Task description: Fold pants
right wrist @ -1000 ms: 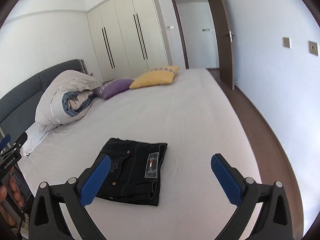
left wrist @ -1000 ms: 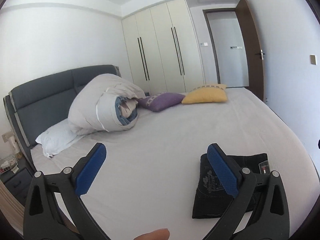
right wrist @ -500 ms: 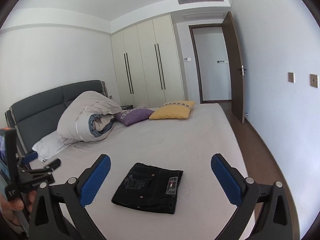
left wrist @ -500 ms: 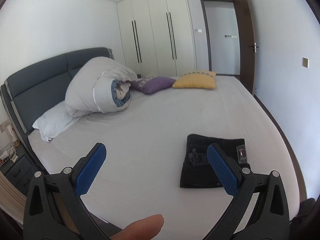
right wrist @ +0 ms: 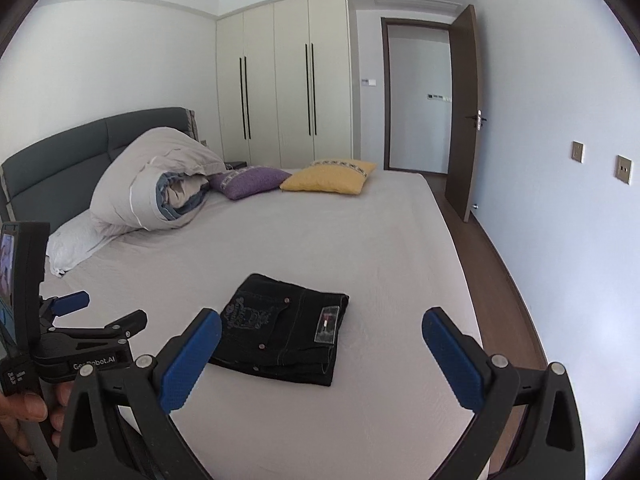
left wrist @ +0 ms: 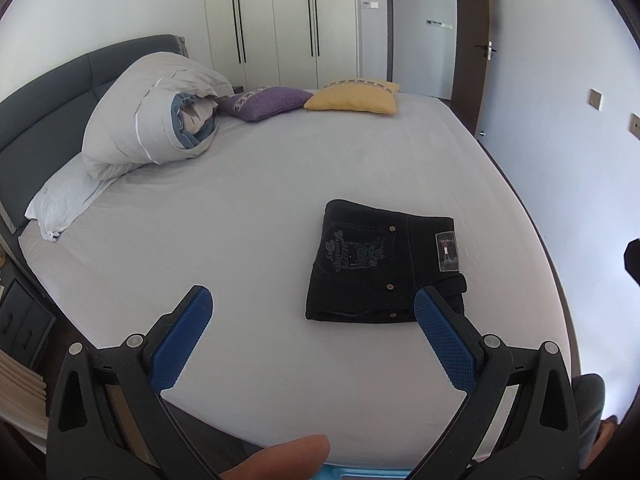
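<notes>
Black folded denim pants (left wrist: 380,268) lie flat on the grey-sheeted bed (left wrist: 248,208), ahead of my tongs. My left tongs (left wrist: 310,308) are released, pants by the right pad. My right tongs (right wrist: 322,326) are released too, hovering clear, pants between the pads.

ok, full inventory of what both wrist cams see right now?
pants: 1, black, folded flat on the bed's near right part
bed: 1, light grey sheet, dark grey headboard
duvet: 1, pale grey, rolled up by the headboard
pillow: 1, white, under the duvet
cushions: 2, purple and yellow, at the far side
wardrobe: 1, cream, far wall
door: 1, brown, open
left claw: 1, black with blue pads, open, empty
right claw: 1, same, open, empty
</notes>
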`<action>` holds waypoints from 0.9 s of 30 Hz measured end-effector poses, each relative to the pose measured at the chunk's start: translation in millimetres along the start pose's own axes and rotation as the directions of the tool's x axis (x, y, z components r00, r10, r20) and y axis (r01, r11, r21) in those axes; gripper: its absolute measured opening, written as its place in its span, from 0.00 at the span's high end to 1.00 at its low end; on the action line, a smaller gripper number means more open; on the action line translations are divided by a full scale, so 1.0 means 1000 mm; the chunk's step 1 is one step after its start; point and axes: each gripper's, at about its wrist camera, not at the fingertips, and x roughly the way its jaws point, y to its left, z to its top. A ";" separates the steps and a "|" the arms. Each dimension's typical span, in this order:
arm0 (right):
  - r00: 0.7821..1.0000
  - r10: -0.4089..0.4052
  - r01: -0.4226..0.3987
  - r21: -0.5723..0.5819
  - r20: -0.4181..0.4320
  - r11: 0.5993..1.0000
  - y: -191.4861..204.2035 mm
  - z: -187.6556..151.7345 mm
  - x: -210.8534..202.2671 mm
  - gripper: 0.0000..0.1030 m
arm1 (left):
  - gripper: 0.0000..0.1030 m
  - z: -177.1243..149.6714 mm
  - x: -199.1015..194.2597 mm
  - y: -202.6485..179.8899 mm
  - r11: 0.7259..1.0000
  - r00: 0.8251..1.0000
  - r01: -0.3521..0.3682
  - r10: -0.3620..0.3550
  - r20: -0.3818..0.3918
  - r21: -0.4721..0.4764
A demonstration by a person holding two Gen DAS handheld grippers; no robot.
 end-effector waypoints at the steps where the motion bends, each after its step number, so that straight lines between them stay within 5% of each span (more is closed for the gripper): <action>1: 1.000 -0.006 0.007 0.020 -0.023 1.000 -0.001 -0.003 0.005 0.00 | 0.00 0.001 0.003 0.001 1.000 1.000 0.004 -0.004 -0.006 -0.003; 27: 0.990 -0.003 0.010 0.050 -0.139 0.999 0.000 -0.016 0.027 0.00 | 0.00 0.004 0.032 -0.005 1.000 0.997 0.024 -0.025 -0.067 -0.008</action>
